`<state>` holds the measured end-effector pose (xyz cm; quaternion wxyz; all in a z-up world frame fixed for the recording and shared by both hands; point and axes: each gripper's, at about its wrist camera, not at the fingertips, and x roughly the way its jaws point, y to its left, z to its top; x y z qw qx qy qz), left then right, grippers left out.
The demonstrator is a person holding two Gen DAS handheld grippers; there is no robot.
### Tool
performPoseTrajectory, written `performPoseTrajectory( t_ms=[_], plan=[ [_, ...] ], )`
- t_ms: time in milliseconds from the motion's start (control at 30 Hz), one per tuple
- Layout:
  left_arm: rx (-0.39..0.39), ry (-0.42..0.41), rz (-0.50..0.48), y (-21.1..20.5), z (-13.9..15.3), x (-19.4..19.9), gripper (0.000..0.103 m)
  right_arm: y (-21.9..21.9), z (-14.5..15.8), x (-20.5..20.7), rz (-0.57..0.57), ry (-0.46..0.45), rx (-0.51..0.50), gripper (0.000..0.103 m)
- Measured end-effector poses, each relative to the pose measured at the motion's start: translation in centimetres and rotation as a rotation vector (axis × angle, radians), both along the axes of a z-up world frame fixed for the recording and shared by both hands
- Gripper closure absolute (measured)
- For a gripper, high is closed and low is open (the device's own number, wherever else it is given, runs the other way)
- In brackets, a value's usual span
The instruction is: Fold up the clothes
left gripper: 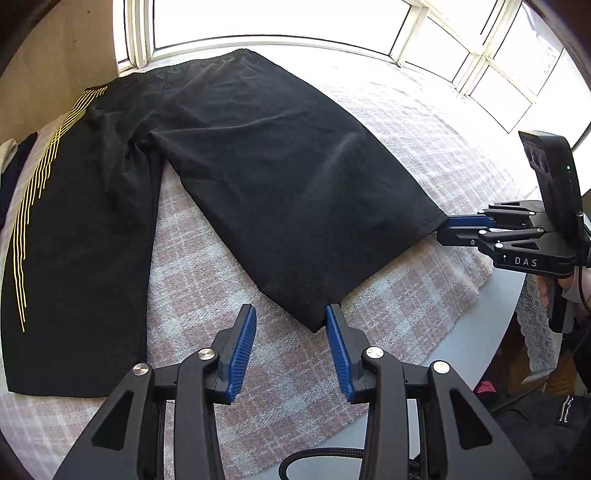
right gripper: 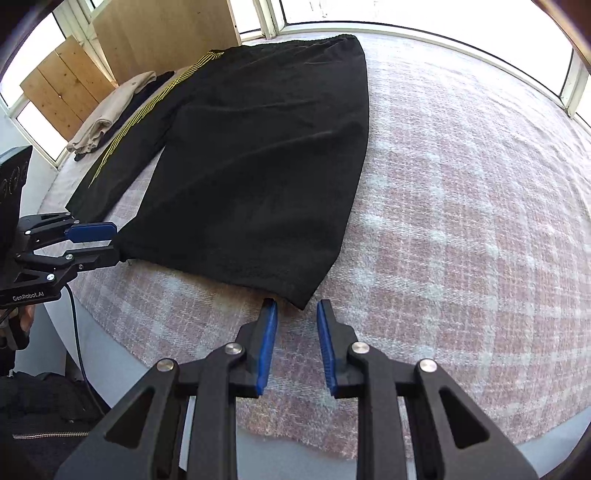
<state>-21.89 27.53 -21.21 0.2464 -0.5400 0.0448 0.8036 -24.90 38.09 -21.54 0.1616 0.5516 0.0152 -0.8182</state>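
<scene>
**Black shorts spread flat, both hand-held grippers at the hem of one leg**

A pair of black shorts (left gripper: 280,177) lies flat on a counter covered by a woven pink-and-white plaid cloth (left gripper: 424,122) with a coarse, nubby weave. The fabric is matte and smooth with soft creases; its gathered waistband lies along the counter's far edge by the window. One leg carries thin yellow stripes (left gripper: 40,184) running lengthwise down its outer side. The other leg reaches toward the near edge, its hem ending in two square corners.

The left hand-held gripper (left gripper: 291,325) has black angular arms with ribbed blue pads. Its jaws stand apart, one pad touching one hem corner, nothing pinched between them. The right hand-held gripper (right gripper: 297,314), of the same build, also stands with jaws parted, the other hem corner lying just ahead of its tips and not clamped.

Folded beige and dark garments (right gripper: 110,107) sit stacked near the far left corner, beside light wooden boards (right gripper: 162,33). The grey counter rim (left gripper: 476,332) curves along the near edge.
</scene>
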Motion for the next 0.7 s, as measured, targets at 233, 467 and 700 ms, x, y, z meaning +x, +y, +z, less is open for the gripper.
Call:
performPoseTrajectory(
  t_ms=[233, 467, 700],
  plan=[
    [-0.061, 0.009, -0.03, 0.0, -0.7, 0.9, 0.07, 1.5, -0.5, 1.3, 0.02, 0.036, 0.031, 0.081],
    [-0.056, 0.023, 0.005, -0.1, -0.7, -0.4, 0.07, 2.8, -0.4, 2.3, 0.009, 0.033, 0.029, 0.081],
    [-0.031, 0.013, 0.005, 0.4, -0.2, -0.9, 0.07, 6.3, 0.9, 4.0, -0.023, 0.037, 0.01, 0.081]
  ],
)
